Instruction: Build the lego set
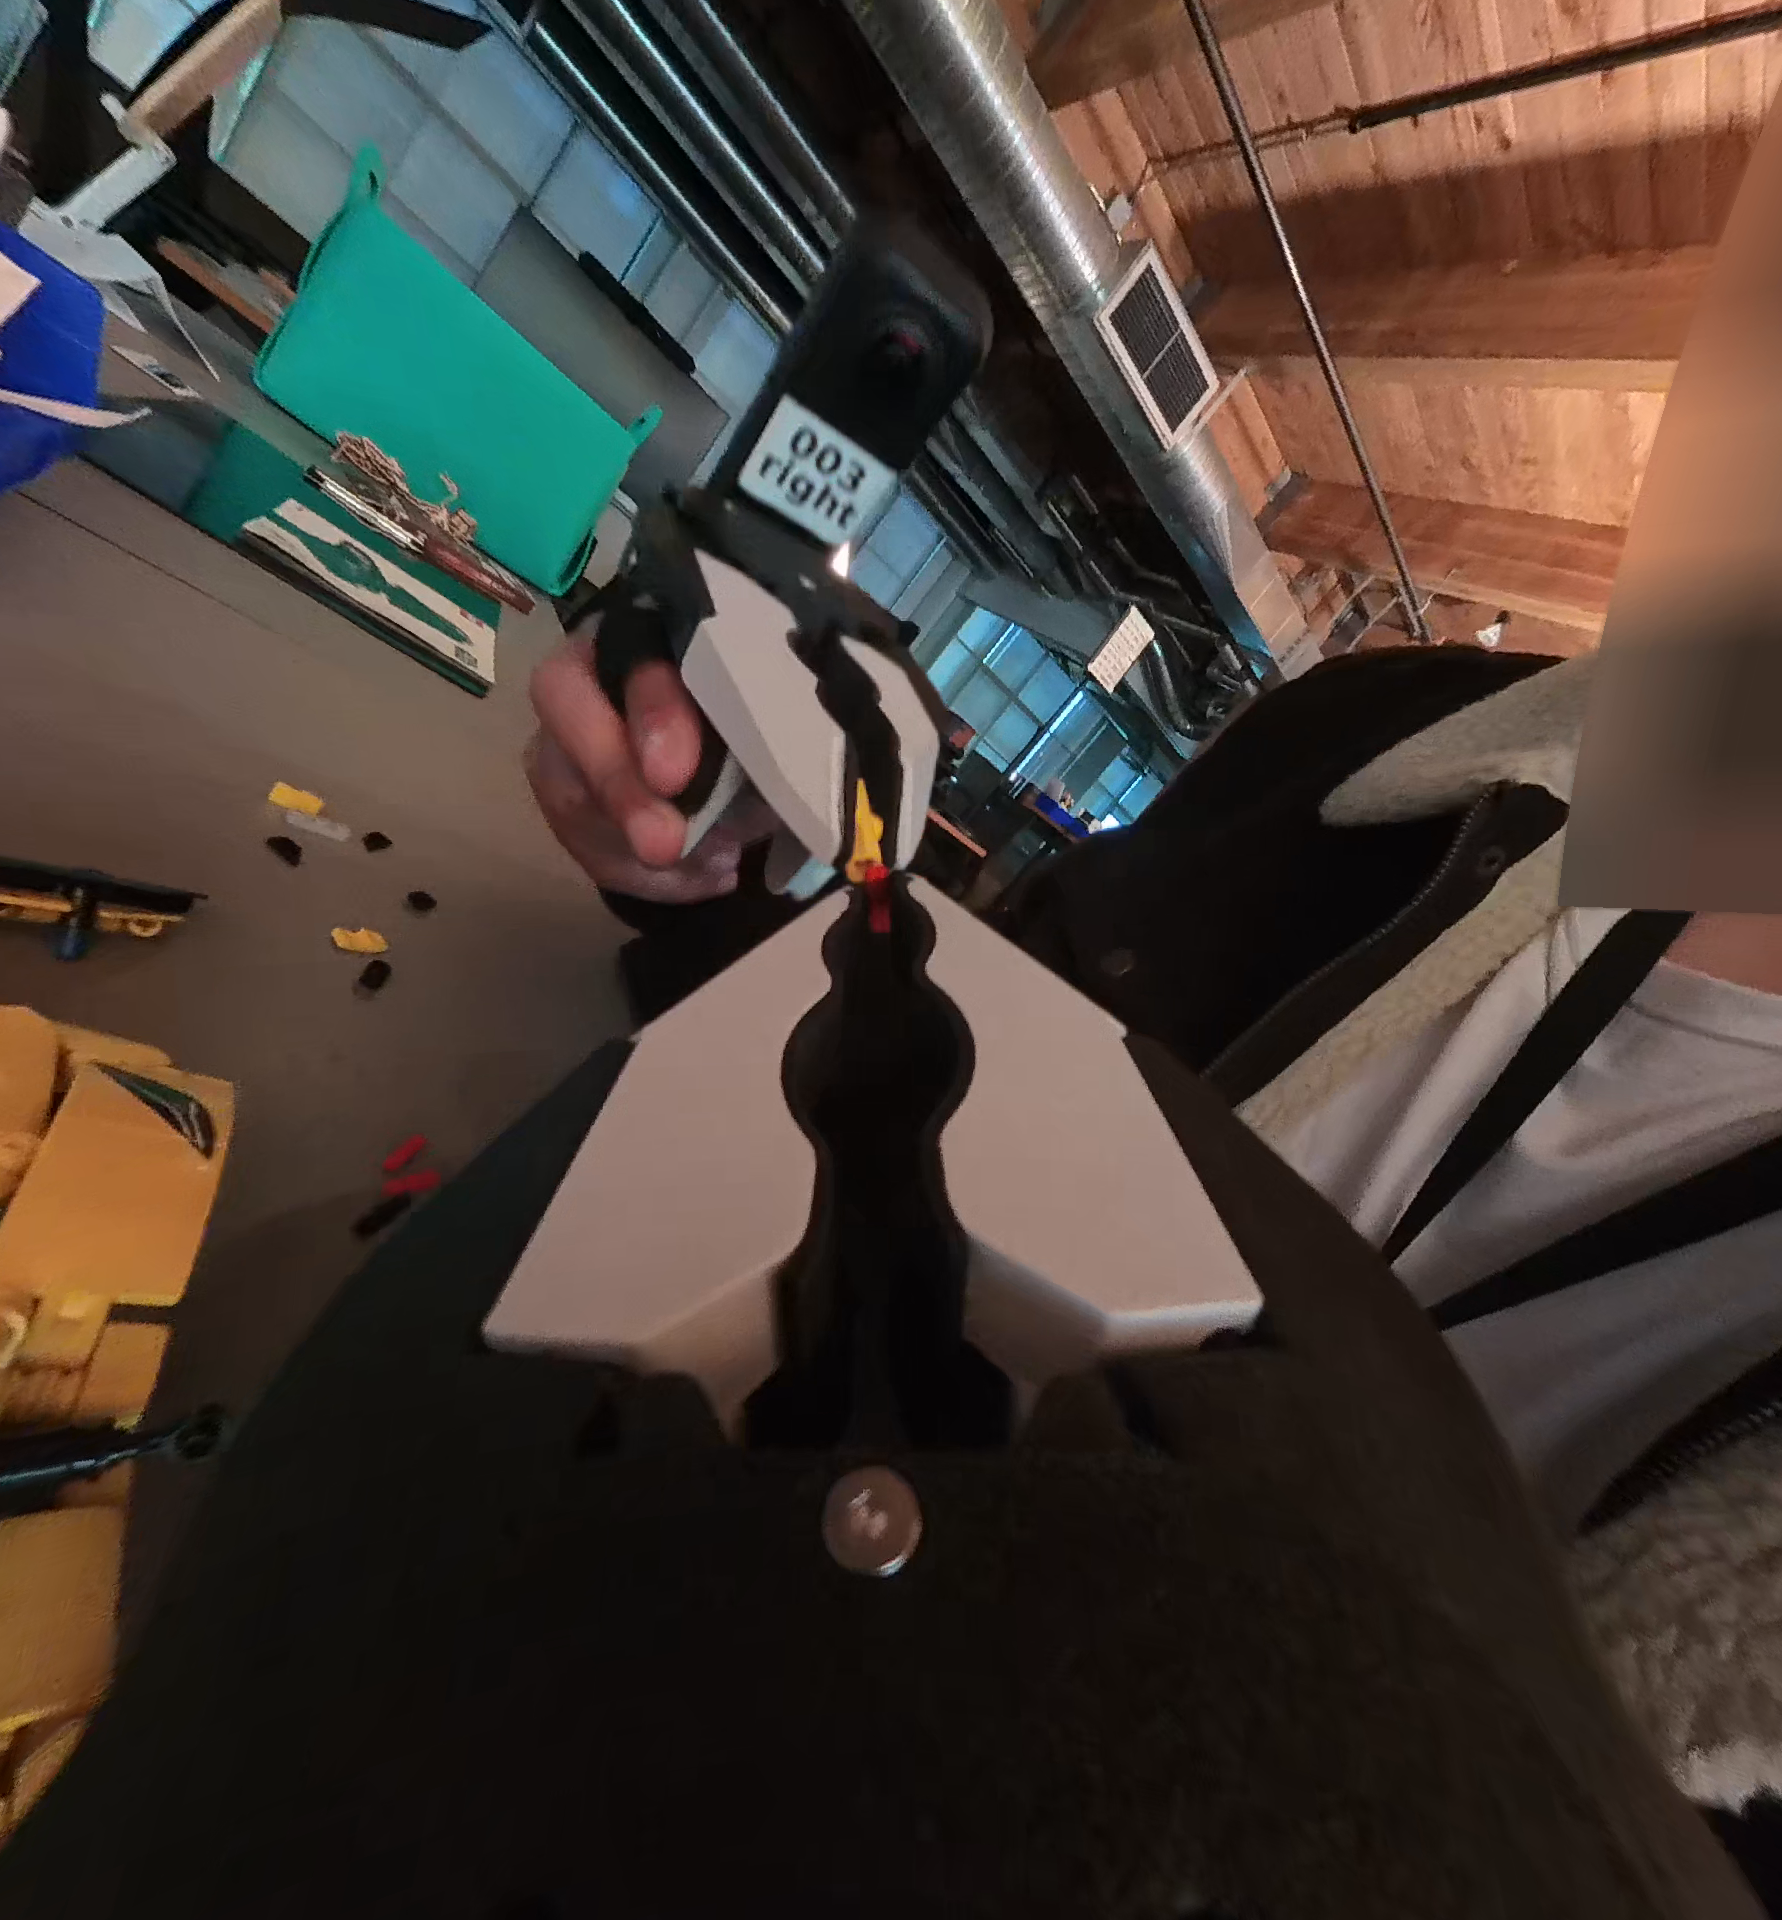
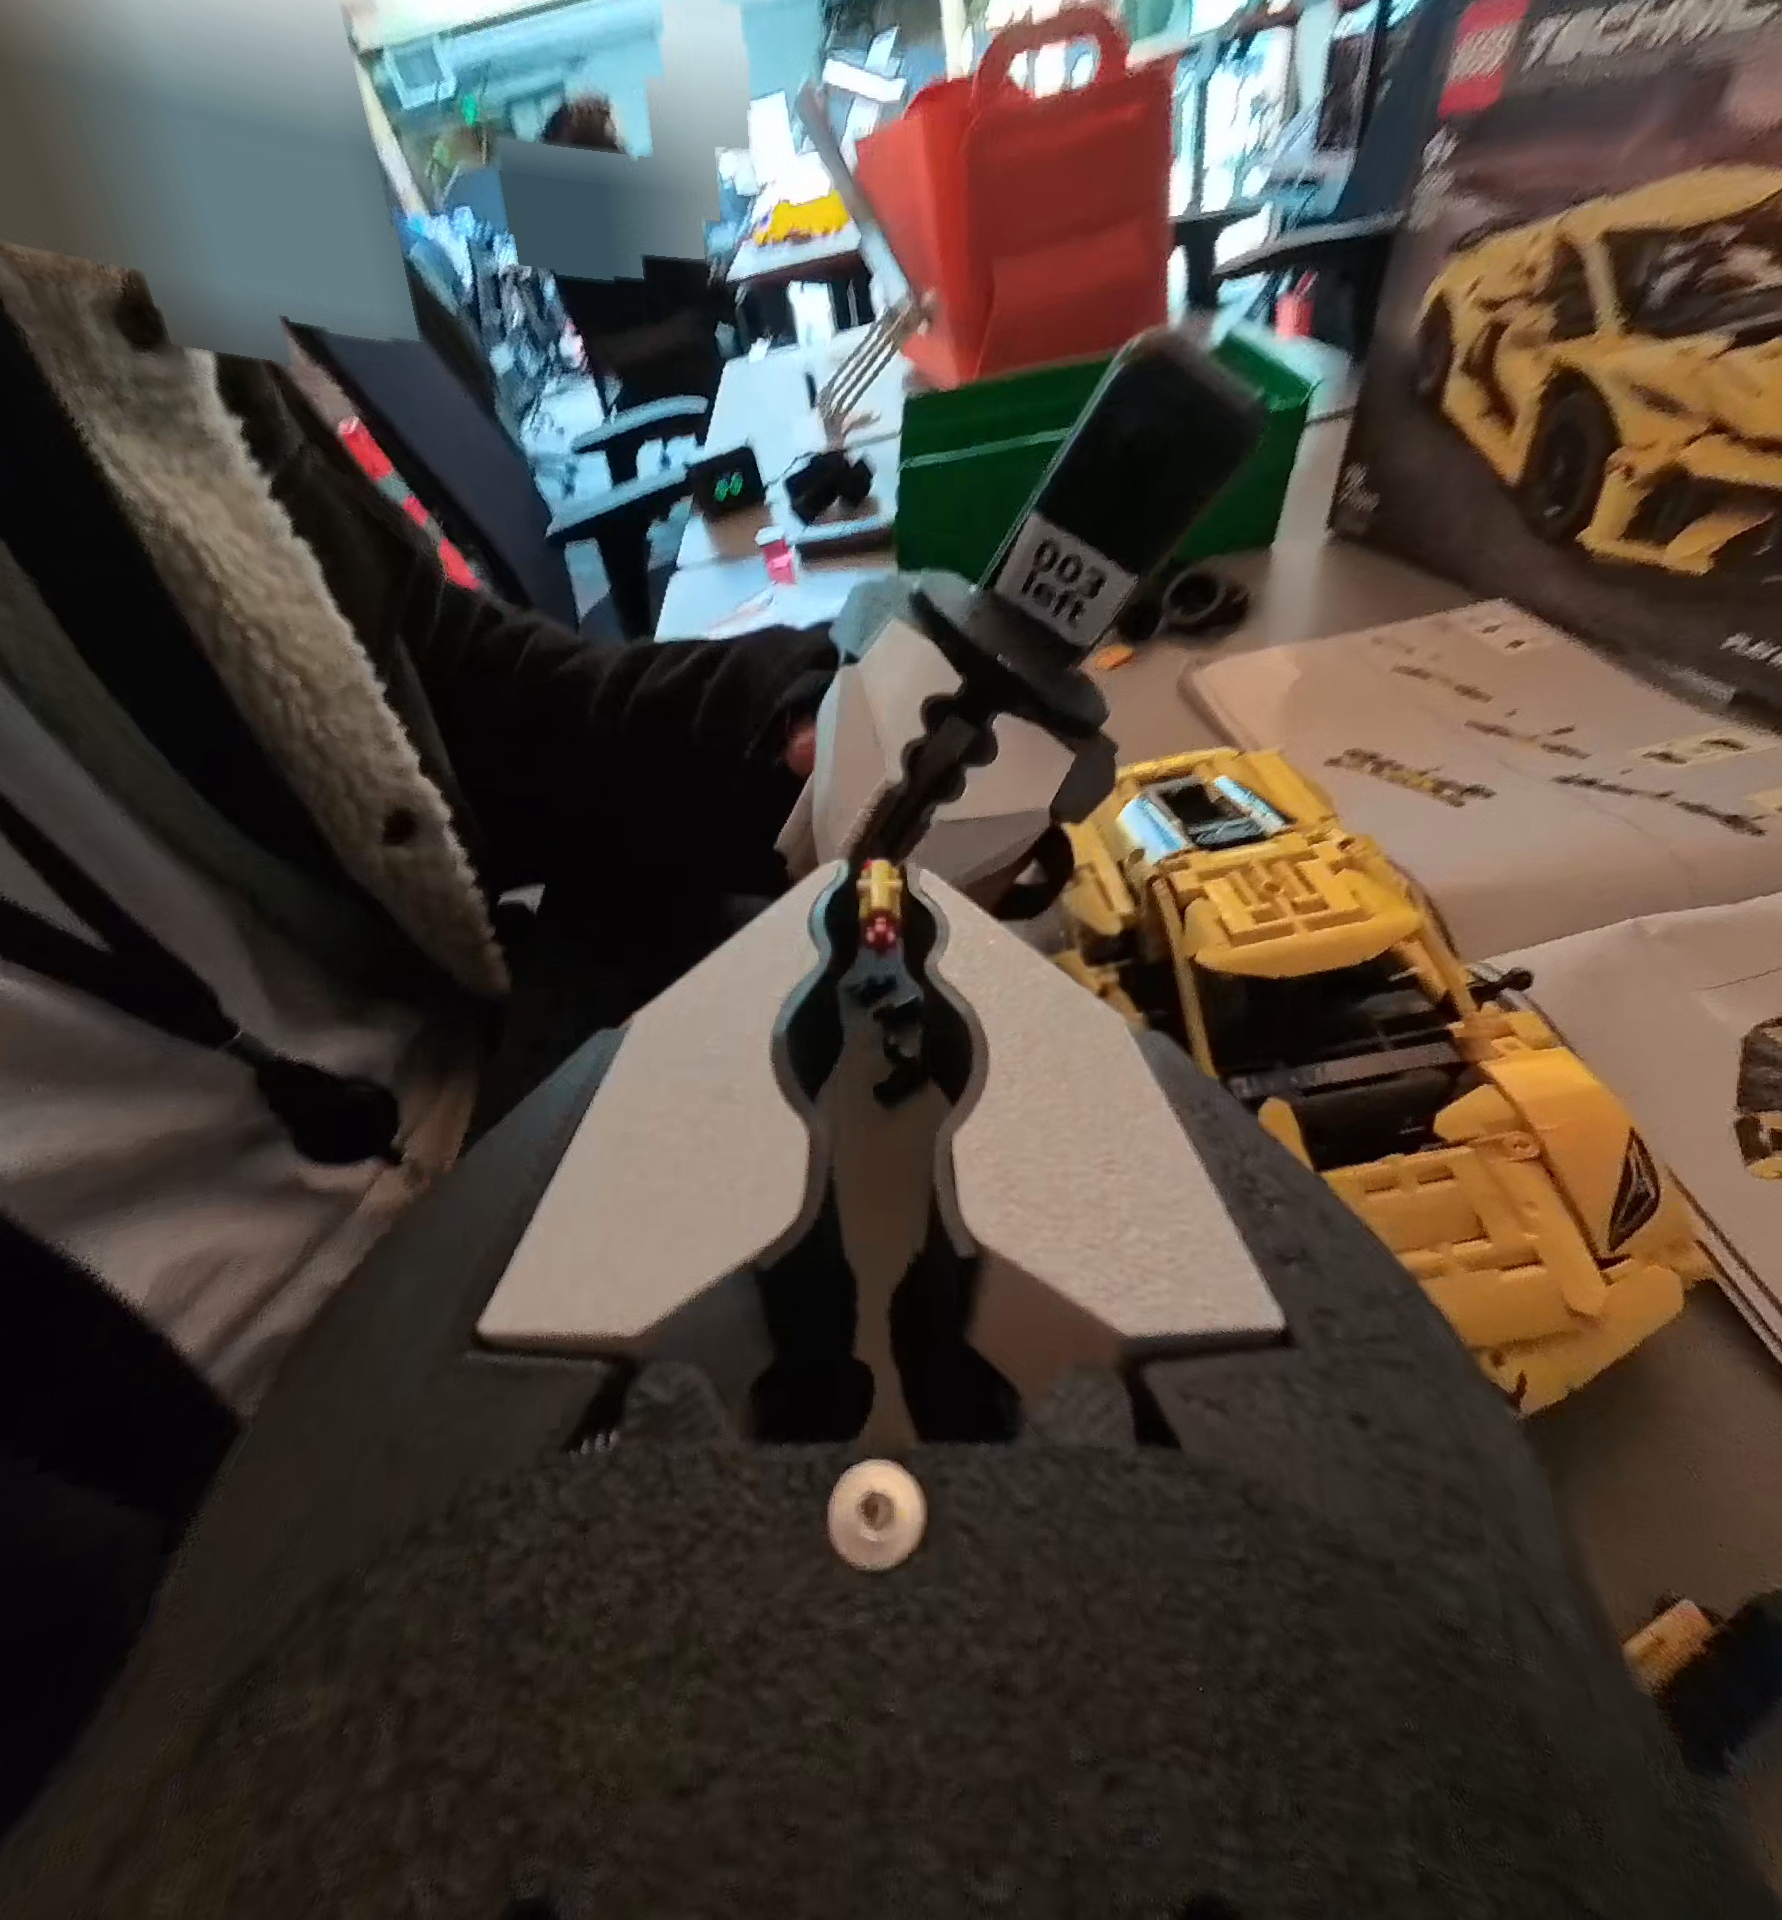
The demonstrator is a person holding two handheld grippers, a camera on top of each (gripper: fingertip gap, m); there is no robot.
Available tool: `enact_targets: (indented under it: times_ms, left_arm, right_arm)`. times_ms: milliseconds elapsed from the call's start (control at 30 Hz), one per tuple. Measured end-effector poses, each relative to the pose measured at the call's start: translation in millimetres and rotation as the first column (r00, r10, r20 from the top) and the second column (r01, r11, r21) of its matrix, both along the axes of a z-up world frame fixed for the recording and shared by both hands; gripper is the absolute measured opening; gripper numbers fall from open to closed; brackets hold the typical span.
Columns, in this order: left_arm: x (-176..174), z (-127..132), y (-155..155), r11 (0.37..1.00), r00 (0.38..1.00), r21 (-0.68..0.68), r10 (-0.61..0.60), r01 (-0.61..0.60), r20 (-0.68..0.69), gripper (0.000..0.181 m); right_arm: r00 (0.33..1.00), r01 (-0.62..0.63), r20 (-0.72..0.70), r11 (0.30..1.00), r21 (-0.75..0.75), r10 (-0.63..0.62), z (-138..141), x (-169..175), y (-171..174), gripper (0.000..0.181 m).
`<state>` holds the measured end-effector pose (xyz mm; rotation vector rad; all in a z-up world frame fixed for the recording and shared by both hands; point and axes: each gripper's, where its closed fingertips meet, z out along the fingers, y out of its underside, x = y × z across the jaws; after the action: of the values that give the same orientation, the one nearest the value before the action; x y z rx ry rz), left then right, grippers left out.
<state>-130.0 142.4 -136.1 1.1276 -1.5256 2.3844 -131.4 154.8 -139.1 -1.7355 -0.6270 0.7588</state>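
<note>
Left gripper [image 1: 874,902] pinching red pin [image 1: 875,906]; right gripper [image 2: 879,906] clamping yellow piece [image 2: 879,883], tips meeting midair above desk [image 1: 243,727]. Joining pin into piece; next needing straight push. Yellow car [image 2: 1365,1049] sitting nearby.

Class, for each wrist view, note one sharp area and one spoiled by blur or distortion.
Left wrist view: red pin at the fingertips is sharp; yellow car at the left edge smears. Right wrist view: yellow piece is crisp; box behind is motion-blurred.
</note>
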Motion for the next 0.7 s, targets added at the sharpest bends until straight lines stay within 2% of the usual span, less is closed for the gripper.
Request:
enact_targets:
  times_ms: [233,400,467,533,600,700]
  left_arm:
    - [-7.8,-12.5,-19.2,0.993,0.996,0.079,-0.088,0.088,-0.008,0.002]
    - [-13.1,-24.6,-29.1,0.977,0.993,0.178,-0.12,0.119,-0.006,0.002]
    - [-6.3,-20.5,-19.2,0.987,0.998,0.153,-0.055,0.054,0.003,0.003]
    - [4.6,-0.2,6.7,0.996,0.996,0.036,0.078,-0.08,0.044,0.003]
    - [9.1,20.1,38.8,0.97,0.965,-0.064,0.238,-0.232,0.108,0.003]
    - [5.8,35.9,70.1,0.911,0.896,-0.147,0.408,-0.386,0.174,0.003]
  right_arm:
    - [0.968,-0.201,0.112,0.959,-0.2,0.226,-13.7,-9.7,-19.6,0.008]
    - [0.933,-0.289,0.118,0.904,-0.314,0.34,-26.0,-16.3,-30.8,0.007]
    - [0.948,-0.248,0.129,0.929,-0.275,0.291,-23.3,-9.8,-22.2,0.008]
    - [0.984,-0.135,0.104,0.987,-0.082,0.143,-2.6,4.0,1.4,0.007]
    - [0.998,-0.007,-0.055,0.994,0.109,0.013,26.3,16.1,19.4,0.007]
    - [0.94,0.149,-0.329,0.976,0.156,-0.091,38.9,21.2,37.8,0.007]
